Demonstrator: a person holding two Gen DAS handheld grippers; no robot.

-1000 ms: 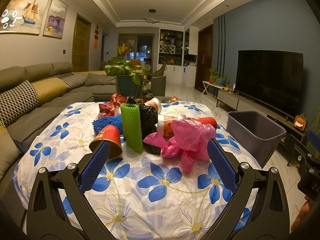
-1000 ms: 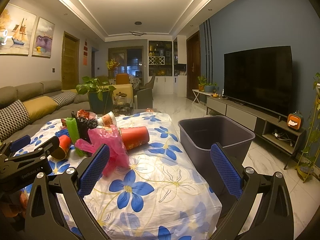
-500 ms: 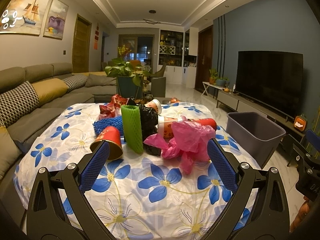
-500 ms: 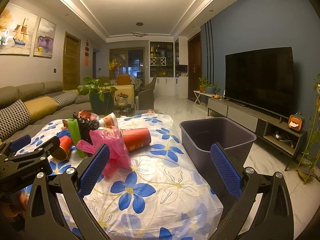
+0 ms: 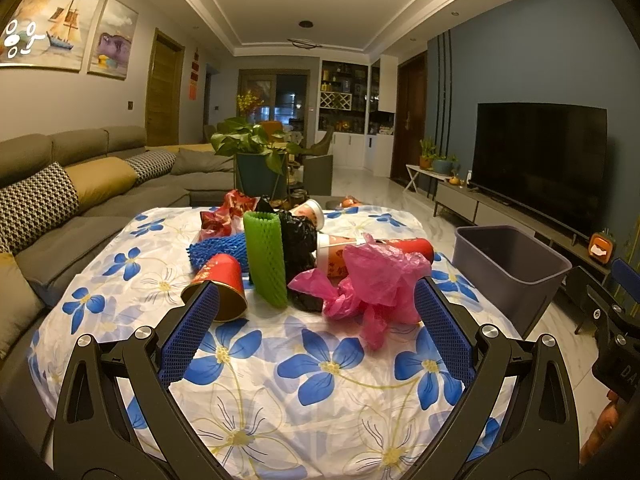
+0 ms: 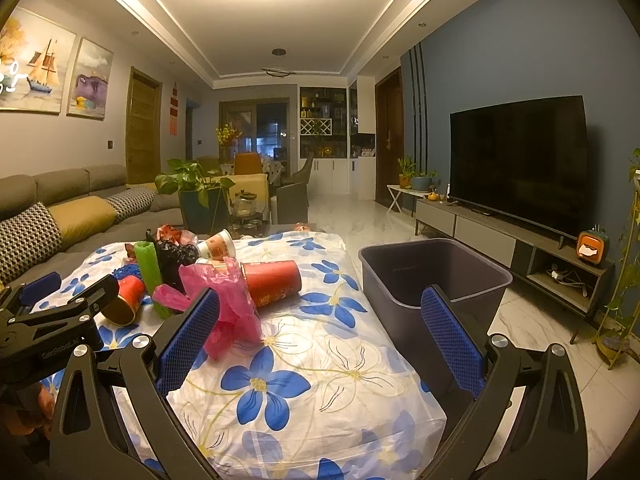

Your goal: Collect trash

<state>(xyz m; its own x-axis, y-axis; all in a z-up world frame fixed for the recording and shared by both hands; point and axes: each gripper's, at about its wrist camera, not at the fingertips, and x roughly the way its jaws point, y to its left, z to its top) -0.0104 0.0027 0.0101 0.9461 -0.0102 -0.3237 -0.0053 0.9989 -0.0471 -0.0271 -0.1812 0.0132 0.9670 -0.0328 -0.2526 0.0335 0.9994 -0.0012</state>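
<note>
Trash sits heaped mid-table (image 5: 320,364): crumpled pink bag (image 5: 376,280), upright green foam sleeve (image 5: 266,256), tipped red cup (image 5: 218,284). Grey bin (image 6: 432,276) stands off the right edge. Left gripper (image 5: 316,332) and right gripper (image 6: 320,336) spread, empty.

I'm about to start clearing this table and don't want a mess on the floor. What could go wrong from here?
1. The trash is packed tight: pulling the pink plastic bag may drag the red cup lying against it, which could roll off.
2. The green foam sleeve stands upright and could topple if bumped.
3. The grey bin sits beside the table, below its edge, so an early drop might miss it.
</note>
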